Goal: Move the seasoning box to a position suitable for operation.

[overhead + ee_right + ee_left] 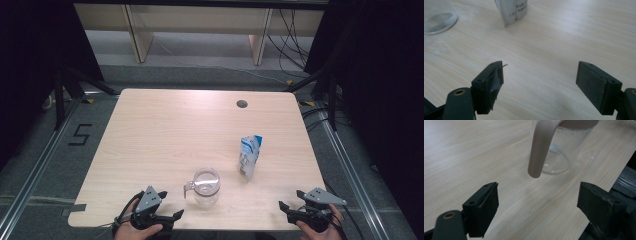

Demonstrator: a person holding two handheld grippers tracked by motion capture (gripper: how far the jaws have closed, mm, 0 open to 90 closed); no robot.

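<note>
A clear jug with a pale handle on its left side stands near the table's front edge. In the left gripper view the jug's handle hangs just ahead of the jaws. My left gripper rests at the front edge left of the jug, open, nothing between its jaws. A blue-and-white pouch stands upright to the jug's right. My right gripper sits at the front right edge, open and empty, pointing toward the pouch and the jug's base.
The light wooden table has a round cable hole near its far edge. Black frame posts stand at both sides, and cables lie on the floor at the far right.
</note>
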